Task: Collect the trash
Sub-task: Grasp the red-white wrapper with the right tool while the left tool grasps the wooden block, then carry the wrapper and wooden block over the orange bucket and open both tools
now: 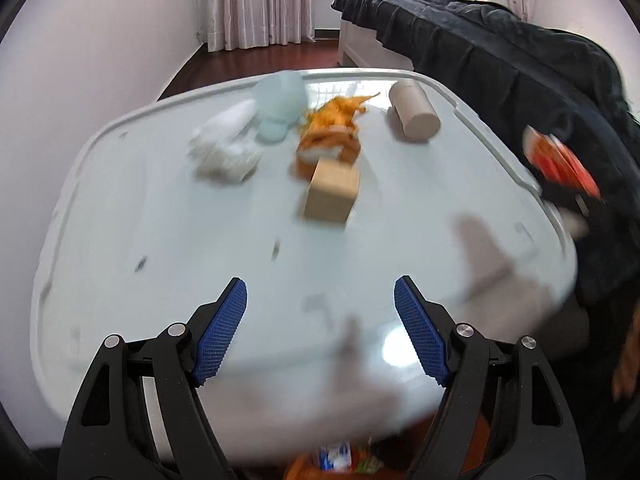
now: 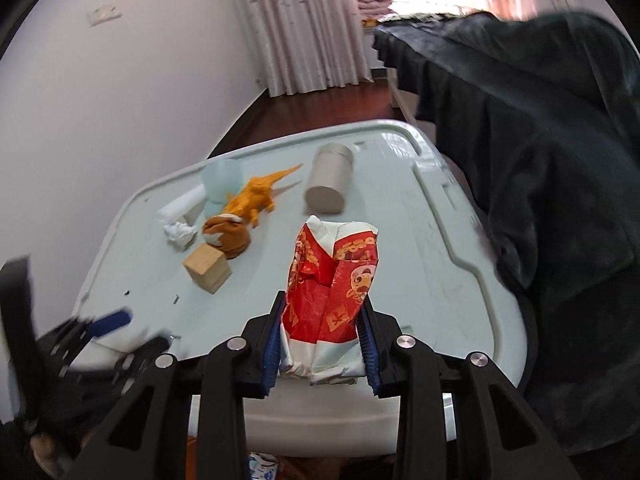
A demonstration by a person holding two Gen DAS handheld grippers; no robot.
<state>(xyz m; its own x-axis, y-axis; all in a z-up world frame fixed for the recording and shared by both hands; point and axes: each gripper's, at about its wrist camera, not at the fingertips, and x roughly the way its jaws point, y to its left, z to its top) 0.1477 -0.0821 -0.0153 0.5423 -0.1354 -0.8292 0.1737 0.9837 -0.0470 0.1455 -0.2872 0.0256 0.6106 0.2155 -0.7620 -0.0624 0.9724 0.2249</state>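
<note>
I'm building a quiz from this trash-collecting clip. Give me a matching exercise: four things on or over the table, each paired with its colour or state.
Things:
1. red wrapper
2. wooden block
3. toy lizard
4. grey canister

States:
A. orange, lying near the table's far side
B. lying on its side
C. pinched between the right gripper's jaws
D. tan, resting beside a brown plush

Pairs: 1-C, 2-D, 3-A, 4-B

Left view motion-blurred, crumpled tissue [image 1: 224,156] smeared, wrapper [image 1: 560,160] indistinct at edge
</note>
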